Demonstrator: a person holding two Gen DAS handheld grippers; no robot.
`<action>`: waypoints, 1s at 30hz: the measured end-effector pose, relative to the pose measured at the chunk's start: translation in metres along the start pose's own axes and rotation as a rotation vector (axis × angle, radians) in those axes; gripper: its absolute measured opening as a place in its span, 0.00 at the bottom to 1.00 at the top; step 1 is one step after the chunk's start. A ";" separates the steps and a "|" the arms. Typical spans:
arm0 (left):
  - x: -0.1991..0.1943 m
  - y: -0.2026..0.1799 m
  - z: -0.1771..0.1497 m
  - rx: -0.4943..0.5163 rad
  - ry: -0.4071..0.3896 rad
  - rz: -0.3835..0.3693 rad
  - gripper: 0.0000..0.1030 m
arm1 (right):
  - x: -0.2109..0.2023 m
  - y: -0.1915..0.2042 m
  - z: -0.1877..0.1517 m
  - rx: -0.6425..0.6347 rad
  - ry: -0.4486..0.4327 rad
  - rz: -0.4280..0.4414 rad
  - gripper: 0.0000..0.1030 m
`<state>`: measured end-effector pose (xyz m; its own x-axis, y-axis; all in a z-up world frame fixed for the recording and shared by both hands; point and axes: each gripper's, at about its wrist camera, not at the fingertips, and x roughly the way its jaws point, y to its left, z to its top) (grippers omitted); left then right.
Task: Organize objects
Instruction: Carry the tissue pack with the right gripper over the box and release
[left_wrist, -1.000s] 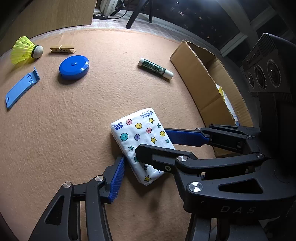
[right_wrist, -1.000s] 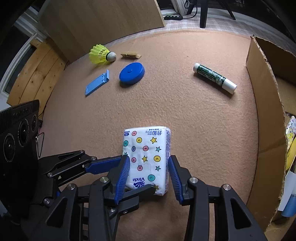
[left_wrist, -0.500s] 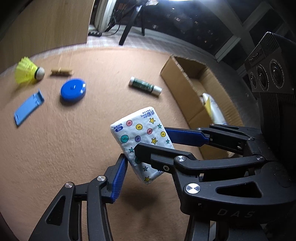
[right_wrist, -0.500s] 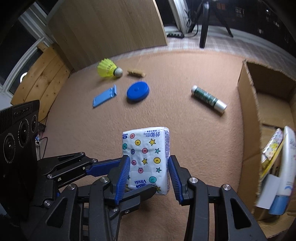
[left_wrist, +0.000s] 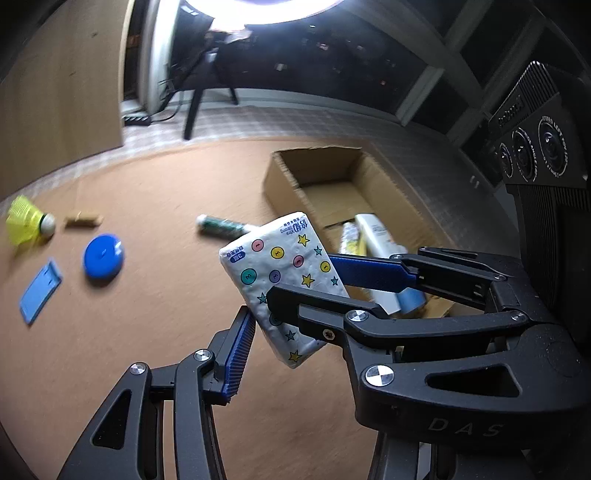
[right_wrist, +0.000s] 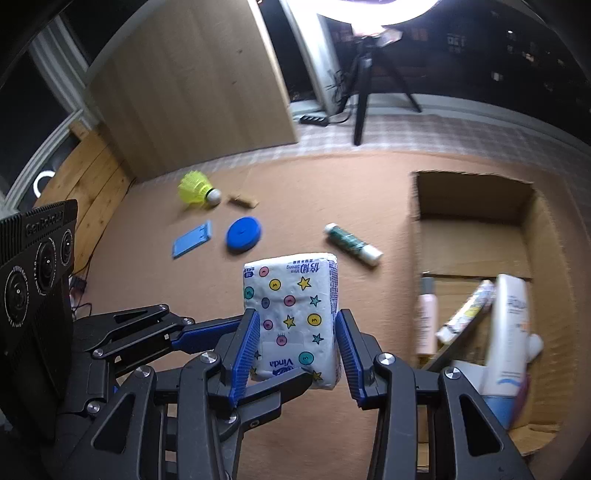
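Glossy printed plastic film is wrapping the tissue pack (right_wrist: 291, 314), ribbed blue pads (right_wrist: 245, 350) are lining matt black plastic fingers, and a corrugated cardboard box (right_wrist: 472, 236) is sitting on fuzzy tan felt (right_wrist: 332, 192).

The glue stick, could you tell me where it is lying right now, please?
In the right wrist view the glue stick lies on the tan mat, between the blue round case on its left and the cardboard box on its right.

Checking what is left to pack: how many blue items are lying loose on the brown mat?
2: a round blue disc mid-mat, and a flat blue holder just left of it, below the yellow shuttlecock. More may lie hidden behind the claws.
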<state>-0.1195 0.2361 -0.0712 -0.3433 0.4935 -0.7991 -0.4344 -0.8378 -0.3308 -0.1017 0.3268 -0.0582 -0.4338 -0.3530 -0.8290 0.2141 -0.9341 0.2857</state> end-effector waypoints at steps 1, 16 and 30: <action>0.002 -0.004 0.003 0.008 0.000 -0.005 0.49 | -0.003 -0.004 0.000 0.005 -0.006 -0.008 0.38; 0.038 -0.069 0.026 0.111 0.024 -0.063 0.49 | -0.033 -0.068 -0.009 0.095 -0.053 -0.080 0.38; 0.050 -0.097 0.034 0.156 0.020 -0.060 0.57 | -0.045 -0.094 -0.014 0.139 -0.082 -0.122 0.48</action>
<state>-0.1225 0.3500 -0.0620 -0.2972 0.5356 -0.7904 -0.5778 -0.7599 -0.2977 -0.0901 0.4310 -0.0538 -0.5205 -0.2343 -0.8211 0.0350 -0.9667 0.2536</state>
